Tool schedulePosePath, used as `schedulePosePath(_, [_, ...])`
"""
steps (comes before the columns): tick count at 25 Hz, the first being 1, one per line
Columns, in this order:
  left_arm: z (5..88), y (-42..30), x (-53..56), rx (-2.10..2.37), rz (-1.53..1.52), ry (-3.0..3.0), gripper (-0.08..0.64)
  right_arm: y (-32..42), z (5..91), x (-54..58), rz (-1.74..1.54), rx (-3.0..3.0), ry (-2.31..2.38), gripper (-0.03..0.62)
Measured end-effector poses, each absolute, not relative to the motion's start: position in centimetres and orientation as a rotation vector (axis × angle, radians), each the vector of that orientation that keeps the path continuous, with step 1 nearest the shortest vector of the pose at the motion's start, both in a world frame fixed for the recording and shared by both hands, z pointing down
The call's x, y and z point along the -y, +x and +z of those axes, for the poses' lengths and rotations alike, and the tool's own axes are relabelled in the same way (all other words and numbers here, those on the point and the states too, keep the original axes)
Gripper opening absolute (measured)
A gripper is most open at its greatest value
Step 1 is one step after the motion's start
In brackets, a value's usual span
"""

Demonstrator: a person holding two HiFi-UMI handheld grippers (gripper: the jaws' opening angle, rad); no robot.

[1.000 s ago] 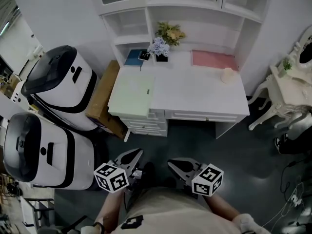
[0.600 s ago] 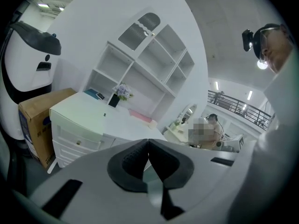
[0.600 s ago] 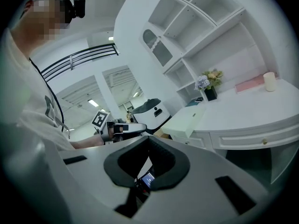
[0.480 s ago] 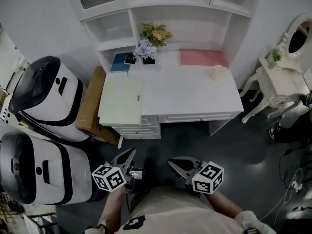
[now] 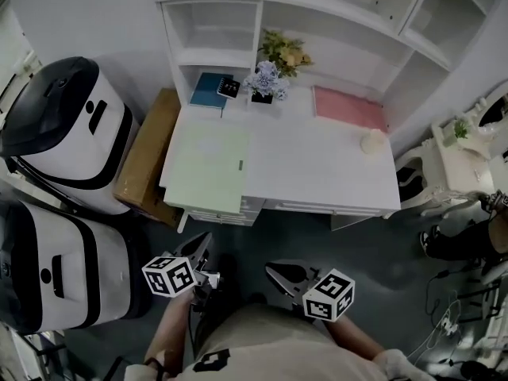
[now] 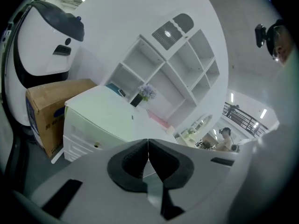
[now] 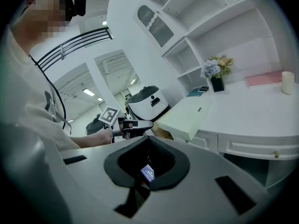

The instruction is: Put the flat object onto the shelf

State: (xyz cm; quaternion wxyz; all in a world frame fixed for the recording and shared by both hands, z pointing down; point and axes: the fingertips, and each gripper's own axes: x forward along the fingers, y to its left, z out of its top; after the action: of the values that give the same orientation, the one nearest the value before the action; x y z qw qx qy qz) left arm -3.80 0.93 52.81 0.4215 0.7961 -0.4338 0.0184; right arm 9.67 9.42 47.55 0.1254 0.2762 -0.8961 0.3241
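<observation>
Left fingers: the left gripper (image 6: 148, 143) has its dark jaws pressed together, with nothing between them.
Right fingers: the right gripper (image 7: 148, 144) is likewise closed and empty, held low in front of the person's torso.
Flat object: a pale green, flat rectangular board (image 5: 208, 167) lies on the left end of the white desk (image 5: 325, 169), its front edge at the desk's front edge. It is well apart from both grippers.
Bearing: the board sits straight ahead of the left gripper. For the right gripper it lies ahead and off to the left.
Long axis: it appears to run front to back, from the person toward the wall, though the steep view makes the board look nearly square.
Nearer hand: the left, by a clear margin.
Shelf: the white open-fronted shelf unit (image 5: 213, 30) rises at the back of the desk, directly beyond the board's far edge.
Since a second ago: the head view has swung, so the desk sits more squarely ahead. The board has not moved, and both grippers stay shut, low and short of the desk.
</observation>
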Motion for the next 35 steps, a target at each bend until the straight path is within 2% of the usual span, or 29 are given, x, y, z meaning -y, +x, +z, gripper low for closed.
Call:
schedulePosePath(11, [58.8,-8.0,3.8,1.058,-0.057,1.759,0.023,5.4,48.5,-4.5,0.877,2.507,0.752,0.023])
schedulePosePath(12, [59.2,-8.0,4.1,1.036,-0.070,1.739,0.059,5.1,48.5,-4.1,0.866,2.501,0.747,0.023])
schedulePosePath(14, [60.2,-7.7,4.8,0.980,-0.096,1.695,0.291,4.6,48.5,-3.3,0.858,2.492,0.743,0.023])
schedulePosePath(17, [62.0,-7.3,5.6,0.916,-0.146,1.620,0.363,4.2,48.7,-2.2,0.876,2.475,0.755,0.023])
schedulePosePath(23, [64.2,-6.3,7.1,0.748,-0.267,1.483,0.454,2.9,49.0,0.0,0.890,2.449,0.757,0.023])
schedulePosePath(35, [66.6,-6.0,10.2,0.657,-0.382,1.372,0.466,1.4,49.3,2.2,0.821,2.414,0.739,0.023])
